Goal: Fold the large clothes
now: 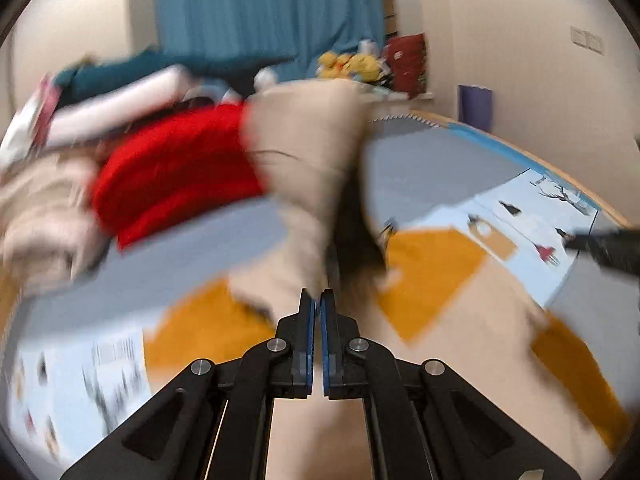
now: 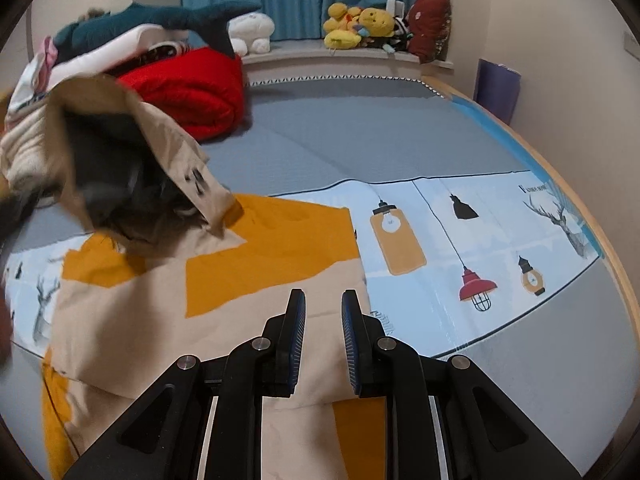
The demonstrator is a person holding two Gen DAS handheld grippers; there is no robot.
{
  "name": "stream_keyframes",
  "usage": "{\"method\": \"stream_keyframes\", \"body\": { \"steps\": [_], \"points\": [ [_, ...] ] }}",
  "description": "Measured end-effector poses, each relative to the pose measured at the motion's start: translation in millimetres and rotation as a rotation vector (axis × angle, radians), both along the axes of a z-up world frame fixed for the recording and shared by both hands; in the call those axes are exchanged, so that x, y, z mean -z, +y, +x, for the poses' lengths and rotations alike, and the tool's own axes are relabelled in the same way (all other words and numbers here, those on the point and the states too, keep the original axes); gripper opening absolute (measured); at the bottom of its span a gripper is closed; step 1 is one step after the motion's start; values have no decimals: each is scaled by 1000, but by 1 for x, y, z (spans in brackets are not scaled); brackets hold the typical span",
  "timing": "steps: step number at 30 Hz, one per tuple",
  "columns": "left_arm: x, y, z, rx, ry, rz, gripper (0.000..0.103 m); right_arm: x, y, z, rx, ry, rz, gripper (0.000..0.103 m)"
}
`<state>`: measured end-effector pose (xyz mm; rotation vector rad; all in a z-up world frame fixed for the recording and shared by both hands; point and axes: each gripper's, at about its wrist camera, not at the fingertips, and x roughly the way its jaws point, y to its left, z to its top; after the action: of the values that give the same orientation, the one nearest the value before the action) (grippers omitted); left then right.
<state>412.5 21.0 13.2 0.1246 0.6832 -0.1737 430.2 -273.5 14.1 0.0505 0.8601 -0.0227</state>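
A beige and orange jacket (image 2: 256, 280) lies spread on the bed, and in the left wrist view the jacket (image 1: 440, 320) is blurred. My left gripper (image 1: 316, 296) is shut on its beige cloth and holds a dark-lined part (image 1: 308, 140) up above the bed. From the right wrist view that raised part (image 2: 120, 140) hangs at the left, its dark furry lining showing. My right gripper (image 2: 323, 296) hovers over the jacket's near right side. Its jaws stand a little apart with nothing between them.
A folded red quilt (image 2: 188, 84) and a shark plush (image 2: 160, 20) are piled at the far left of the bed. Yellow plush toys (image 2: 360, 24) sit on the sill by the blue curtain. A lamp-printed sheet (image 2: 460, 240) covers the grey mattress (image 2: 360, 128).
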Motion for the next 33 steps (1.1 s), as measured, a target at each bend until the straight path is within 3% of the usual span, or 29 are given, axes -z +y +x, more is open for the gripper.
{"method": "stream_keyframes", "body": {
  "steps": [3,7,9,13,18,24,27,28,29,30,32,33],
  "points": [
    [24,16,-36,-86,124,-46,2,-5,-3,-7,20,-11,42,20],
    [35,38,-62,-178,169,-103,7,-6,-1,-12,18,-14,111,21],
    [42,53,-59,-230,183,-210,7,-3,5,-12,6,-11,133,21],
    [81,81,-31,-342,335,-434,8,13,19,-5,-42,35,235,23],
    [126,94,-13,-381,467,-541,14,52,44,15,-90,160,372,28],
    [139,96,-2,-372,527,-675,33,93,69,34,-97,276,431,37],
    [147,96,4,-367,563,-705,31,115,75,42,-88,335,478,37],
    [151,97,5,-369,578,-714,26,120,77,44,-89,344,481,37],
    [152,98,5,-366,579,-722,8,123,78,46,-91,347,481,37],
    [149,98,5,-360,574,-726,5,126,79,47,-95,349,481,37],
    [135,100,3,-334,525,-738,3,127,78,49,-101,335,504,17],
    [120,102,1,-312,478,-751,3,124,74,48,-90,310,538,2]
  ]
}}
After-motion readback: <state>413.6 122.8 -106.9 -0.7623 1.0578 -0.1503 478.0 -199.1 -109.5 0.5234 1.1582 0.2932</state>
